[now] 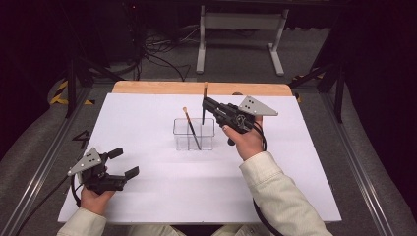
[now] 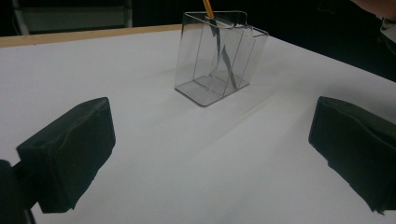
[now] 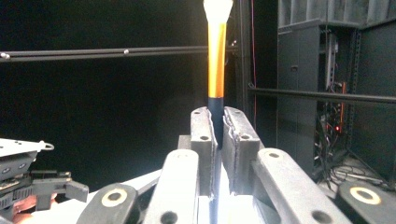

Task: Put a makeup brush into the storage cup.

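A clear plastic container with inner dividers stands in the middle of the white sheet. One thin brush leans inside it, dark end down and tan end up. Just right of the container and above its rim, my right gripper is shut on a second brush, which it holds upright. In the right gripper view the pads pinch that brush by its dark part, below an orange band and a pale tip. My left gripper rests open at the front left, facing the container with nothing between its jaws.
A white sheet covers the table, with a wooden strip along the far edge. Metal frame rails run down both sides. Behind the table are a white stand and cables on the floor.
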Available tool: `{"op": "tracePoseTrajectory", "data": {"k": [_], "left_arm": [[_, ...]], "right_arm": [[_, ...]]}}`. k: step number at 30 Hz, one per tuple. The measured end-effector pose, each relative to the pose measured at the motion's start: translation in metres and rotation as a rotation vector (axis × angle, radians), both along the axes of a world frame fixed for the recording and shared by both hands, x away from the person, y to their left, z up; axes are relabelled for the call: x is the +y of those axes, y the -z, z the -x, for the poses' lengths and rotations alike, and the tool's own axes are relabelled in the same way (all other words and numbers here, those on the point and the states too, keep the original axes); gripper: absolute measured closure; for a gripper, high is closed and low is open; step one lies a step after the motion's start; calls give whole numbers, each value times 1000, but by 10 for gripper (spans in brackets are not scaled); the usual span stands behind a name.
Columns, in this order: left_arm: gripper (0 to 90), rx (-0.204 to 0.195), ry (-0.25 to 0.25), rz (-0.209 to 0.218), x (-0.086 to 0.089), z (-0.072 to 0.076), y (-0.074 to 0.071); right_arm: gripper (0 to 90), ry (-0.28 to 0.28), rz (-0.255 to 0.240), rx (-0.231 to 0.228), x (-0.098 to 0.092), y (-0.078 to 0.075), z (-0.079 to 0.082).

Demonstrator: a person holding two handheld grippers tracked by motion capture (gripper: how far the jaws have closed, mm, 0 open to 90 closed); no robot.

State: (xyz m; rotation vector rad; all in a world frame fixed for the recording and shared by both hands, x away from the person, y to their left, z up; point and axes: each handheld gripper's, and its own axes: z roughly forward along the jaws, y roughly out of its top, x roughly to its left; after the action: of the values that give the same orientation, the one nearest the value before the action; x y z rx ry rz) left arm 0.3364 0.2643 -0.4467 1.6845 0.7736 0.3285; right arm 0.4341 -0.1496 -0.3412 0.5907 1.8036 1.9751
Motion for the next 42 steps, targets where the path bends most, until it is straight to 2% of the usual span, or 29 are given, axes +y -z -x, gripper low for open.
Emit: {"op": "tracePoseTrajectory", "data": {"k": [19, 33, 42], "left_arm": [[10, -1, 3, 3, -1, 0, 0], [9, -1, 3, 5, 0, 0, 0], [10, -2, 3, 5, 0, 0, 0]], "right_arm": [[833, 8, 24, -26, 16, 16, -15], [833, 13, 53, 7, 23, 36, -24], [833, 27, 72, 23, 22, 43, -26]]}}
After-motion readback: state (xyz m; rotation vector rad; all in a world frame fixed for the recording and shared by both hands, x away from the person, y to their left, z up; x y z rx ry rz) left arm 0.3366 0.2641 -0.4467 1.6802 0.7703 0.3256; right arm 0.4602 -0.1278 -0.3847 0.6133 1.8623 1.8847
